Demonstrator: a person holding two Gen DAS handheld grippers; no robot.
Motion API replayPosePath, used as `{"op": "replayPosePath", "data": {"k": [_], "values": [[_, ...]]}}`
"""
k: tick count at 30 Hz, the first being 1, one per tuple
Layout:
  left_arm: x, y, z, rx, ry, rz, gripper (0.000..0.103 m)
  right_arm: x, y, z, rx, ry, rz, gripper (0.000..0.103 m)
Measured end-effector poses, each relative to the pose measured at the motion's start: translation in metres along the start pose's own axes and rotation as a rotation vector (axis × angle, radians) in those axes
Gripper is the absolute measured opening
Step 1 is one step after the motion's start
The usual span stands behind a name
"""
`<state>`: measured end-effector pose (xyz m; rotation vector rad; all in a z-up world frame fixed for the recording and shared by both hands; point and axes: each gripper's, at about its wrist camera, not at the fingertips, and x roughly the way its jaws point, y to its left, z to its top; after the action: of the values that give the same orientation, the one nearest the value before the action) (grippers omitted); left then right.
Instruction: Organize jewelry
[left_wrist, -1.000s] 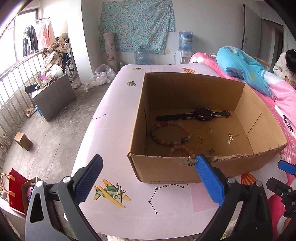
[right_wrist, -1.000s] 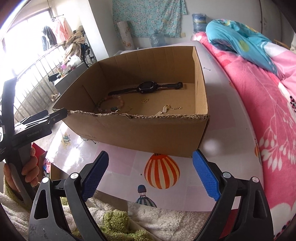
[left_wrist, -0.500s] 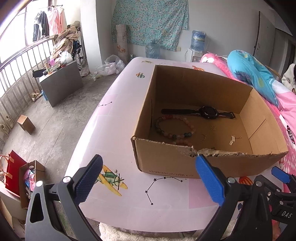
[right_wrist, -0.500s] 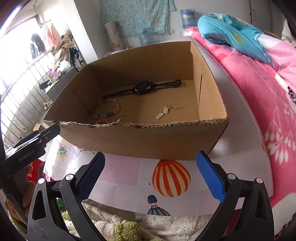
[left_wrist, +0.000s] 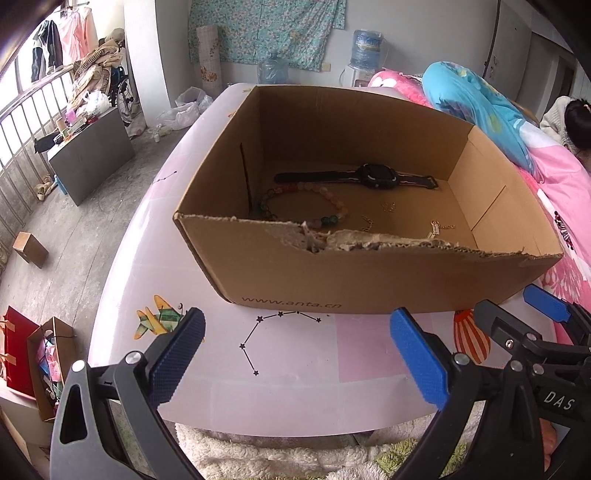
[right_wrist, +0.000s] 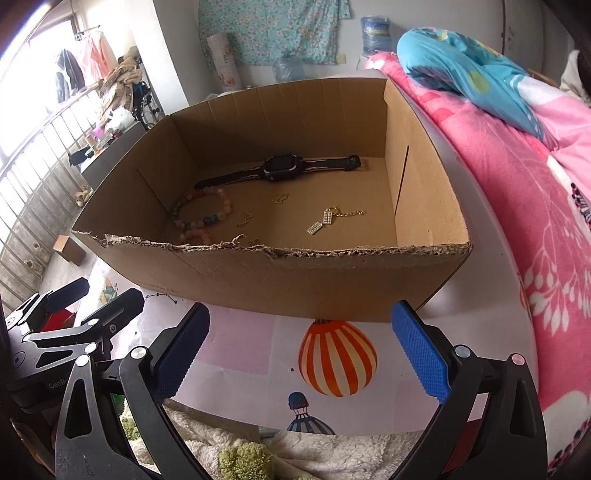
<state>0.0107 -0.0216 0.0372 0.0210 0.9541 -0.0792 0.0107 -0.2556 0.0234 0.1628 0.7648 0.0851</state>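
Observation:
An open cardboard box (left_wrist: 369, 280) (right_wrist: 295, 273) stands on the pink table. Inside lie a black watch (left_wrist: 373, 176) (right_wrist: 280, 168), a beaded bracelet (left_wrist: 332, 218) (right_wrist: 207, 218), a second pinkish bracelet (right_wrist: 194, 236) by the near wall, a gold chain with charms (right_wrist: 325, 219) (left_wrist: 437, 228) and small gold pieces (right_wrist: 280, 198). My left gripper (left_wrist: 295, 354) is open and empty, in front of the box's near wall. My right gripper (right_wrist: 301, 350) is open and empty, also in front of the box. Each gripper shows at the edge of the other's view.
The table (left_wrist: 295, 362) has a printed pink cover with a balloon picture (right_wrist: 338, 358). A pink bed with a blue quilt (right_wrist: 480, 74) lies to the right. A fluffy white rug (right_wrist: 332, 454) lies below the table's near edge. Bags (left_wrist: 33, 354) stand on the floor at left.
Both grippers have drawn back and lower from the box, staying open. The box's near wall now hides more of its floor in the left view.

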Motion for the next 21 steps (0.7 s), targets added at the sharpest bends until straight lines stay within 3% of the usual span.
{"op": "replayPosePath", "data": {"k": [21], "values": [[0.0086,-0.0051,0.0024,0.011,0.035,-0.006,0.097,0.0048,-0.0057,0.0003,0.016,0.028,-0.011,0.095]]}}
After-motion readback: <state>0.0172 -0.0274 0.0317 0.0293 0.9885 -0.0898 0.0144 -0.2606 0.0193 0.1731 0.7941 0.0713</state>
